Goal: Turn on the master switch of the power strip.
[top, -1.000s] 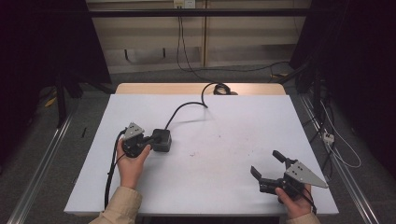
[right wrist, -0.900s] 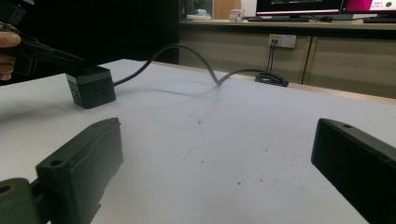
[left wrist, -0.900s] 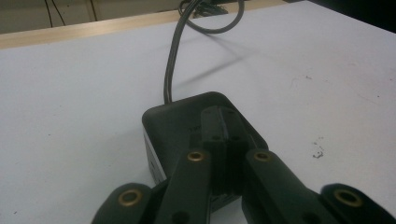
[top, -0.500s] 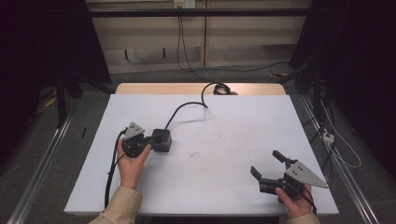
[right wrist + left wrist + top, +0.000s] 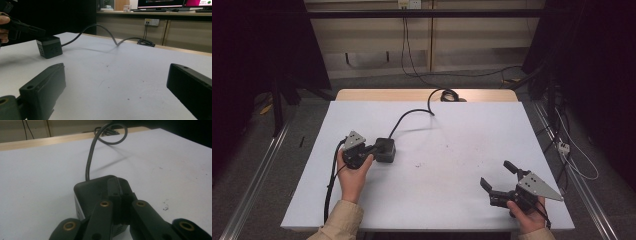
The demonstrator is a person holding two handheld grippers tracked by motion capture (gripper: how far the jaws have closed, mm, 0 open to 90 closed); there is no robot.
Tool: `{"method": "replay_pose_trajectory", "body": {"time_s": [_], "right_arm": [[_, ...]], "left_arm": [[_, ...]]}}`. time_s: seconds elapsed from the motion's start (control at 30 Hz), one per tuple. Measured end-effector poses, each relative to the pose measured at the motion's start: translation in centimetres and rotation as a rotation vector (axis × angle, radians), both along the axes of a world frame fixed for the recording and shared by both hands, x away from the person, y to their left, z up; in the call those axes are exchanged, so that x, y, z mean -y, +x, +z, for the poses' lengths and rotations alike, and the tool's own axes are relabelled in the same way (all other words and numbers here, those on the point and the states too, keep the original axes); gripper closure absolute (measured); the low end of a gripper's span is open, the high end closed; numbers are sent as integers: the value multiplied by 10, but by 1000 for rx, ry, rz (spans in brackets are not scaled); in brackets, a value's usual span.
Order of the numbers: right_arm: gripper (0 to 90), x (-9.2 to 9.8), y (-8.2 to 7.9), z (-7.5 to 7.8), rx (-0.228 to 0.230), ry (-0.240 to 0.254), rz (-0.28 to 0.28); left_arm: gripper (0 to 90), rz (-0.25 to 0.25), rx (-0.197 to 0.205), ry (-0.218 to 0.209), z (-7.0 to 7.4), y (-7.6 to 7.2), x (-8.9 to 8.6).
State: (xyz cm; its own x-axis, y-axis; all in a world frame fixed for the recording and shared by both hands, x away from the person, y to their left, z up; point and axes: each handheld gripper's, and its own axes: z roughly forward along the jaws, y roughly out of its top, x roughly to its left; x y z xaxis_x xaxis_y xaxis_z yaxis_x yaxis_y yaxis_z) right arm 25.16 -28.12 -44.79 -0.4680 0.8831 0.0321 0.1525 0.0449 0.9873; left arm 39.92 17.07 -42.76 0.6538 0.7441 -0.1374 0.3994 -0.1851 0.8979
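A black power cube (image 5: 385,150) with a thick black cable (image 5: 412,115) sits on the white table (image 5: 452,135), left of the middle. My left gripper (image 5: 376,148) is shut, and its closed jaws lie flat on top of the cube (image 5: 91,188) with nothing between them. In the left gripper view the fingertips (image 5: 115,185) rest pressed together over the cube's top. My right gripper (image 5: 495,174) stands open near the front right corner, nothing between its jaws. The right gripper view shows the cube (image 5: 49,47) far off to the left under the left gripper (image 5: 27,28).
The cable arches up from the cube and ends in a coil (image 5: 448,94) on the wooden strip at the table's far edge. Beyond the table, wall sockets (image 5: 151,22) and loose wires (image 5: 562,145) hang along the wall and the right side.
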Motion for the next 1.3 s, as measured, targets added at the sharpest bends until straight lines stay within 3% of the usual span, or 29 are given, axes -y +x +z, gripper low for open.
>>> {"method": "replay_pose_trajectory", "body": {"time_s": [0.17,0.7,1.3], "right_arm": [[17,0,0,0,-1,2,-2],[17,0,0,0,-5,1,3],[17,-1,0,0,-8,2,5]], "left_arm": [[856,-8,-4,-19,1,0,0],[458,-30,-30,-28,4,1,1],[208,-73,-47,-59,9,-4,-3]]}}
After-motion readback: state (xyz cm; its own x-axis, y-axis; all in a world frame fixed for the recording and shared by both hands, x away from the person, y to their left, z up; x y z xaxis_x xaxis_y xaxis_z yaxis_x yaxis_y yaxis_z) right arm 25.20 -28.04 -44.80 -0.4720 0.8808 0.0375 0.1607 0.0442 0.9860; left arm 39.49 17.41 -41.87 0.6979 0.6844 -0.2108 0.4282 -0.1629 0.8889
